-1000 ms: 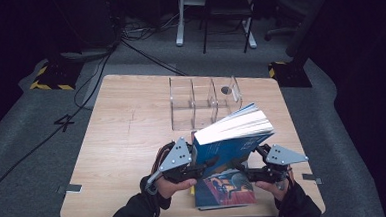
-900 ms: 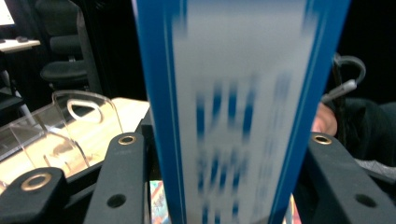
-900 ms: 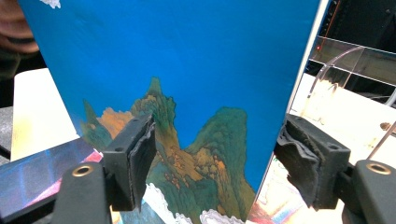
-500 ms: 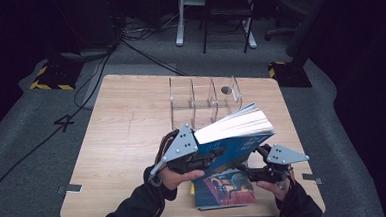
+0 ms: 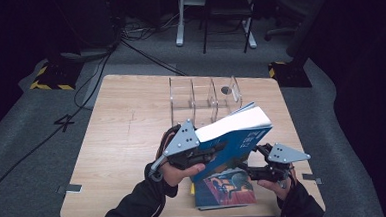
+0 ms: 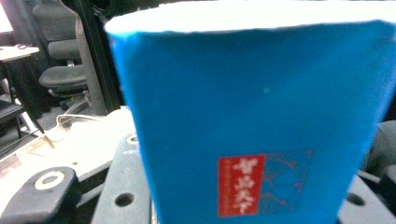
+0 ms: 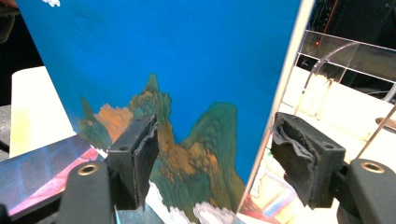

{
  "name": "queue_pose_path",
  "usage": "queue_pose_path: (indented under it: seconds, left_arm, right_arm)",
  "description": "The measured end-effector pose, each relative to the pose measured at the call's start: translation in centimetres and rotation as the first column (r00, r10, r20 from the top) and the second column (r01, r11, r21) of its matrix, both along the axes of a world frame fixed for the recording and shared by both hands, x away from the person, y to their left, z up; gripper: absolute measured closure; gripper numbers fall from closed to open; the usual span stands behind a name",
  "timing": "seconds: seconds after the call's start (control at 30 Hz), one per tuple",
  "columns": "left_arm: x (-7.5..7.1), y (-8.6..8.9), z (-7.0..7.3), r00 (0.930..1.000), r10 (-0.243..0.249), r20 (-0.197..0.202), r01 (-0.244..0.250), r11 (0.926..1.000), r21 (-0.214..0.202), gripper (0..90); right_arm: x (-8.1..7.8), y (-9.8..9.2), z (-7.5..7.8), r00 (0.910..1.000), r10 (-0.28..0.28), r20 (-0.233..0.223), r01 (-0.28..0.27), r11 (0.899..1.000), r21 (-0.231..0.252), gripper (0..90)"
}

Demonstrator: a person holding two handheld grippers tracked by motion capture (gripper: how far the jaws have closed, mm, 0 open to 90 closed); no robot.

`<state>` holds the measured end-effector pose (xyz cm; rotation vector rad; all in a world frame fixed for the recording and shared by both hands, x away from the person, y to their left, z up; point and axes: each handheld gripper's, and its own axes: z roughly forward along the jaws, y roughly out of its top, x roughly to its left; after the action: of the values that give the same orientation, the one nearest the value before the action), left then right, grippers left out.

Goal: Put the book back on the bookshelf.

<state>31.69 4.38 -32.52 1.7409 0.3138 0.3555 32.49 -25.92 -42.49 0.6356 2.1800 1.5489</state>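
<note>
Book (image 5: 232, 136) clamped in left gripper (image 5: 218, 148), tilted above table (image 5: 122, 132).

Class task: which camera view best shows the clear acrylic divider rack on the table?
The high view: the whole clear rack stands beyond the blue book. The right gripper view catches only curved clear panels past the book's edge. In the left gripper view the book hides it.

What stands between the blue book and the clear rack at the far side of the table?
Nothing visible does. The blue book, held up by the left gripper, is tilted toward the clear rack, with bare table between them. The second book lies nearer the person.
</note>
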Motion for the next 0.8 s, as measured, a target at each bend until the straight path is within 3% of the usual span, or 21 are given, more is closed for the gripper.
queue_pose_path:
  seconds: [0.57,0.8]
  left_arm:
    - [1.3,-0.3,1.0,0.9974,0.033,-0.063,-0.032,0.9992,0.024,60.4]
    - [1.3,-0.8,1.8,0.998,0.04,-0.049,-0.038,0.9983,0.044,60.7]
  right_arm:
    - [0.4,-2.8,0.0,0.9978,-0.044,-0.05,0.043,0.999,-0.017,32.3]
    - [0.6,-3.1,-0.2,0.9968,-0.052,-0.061,0.05,0.998,-0.033,32.5]
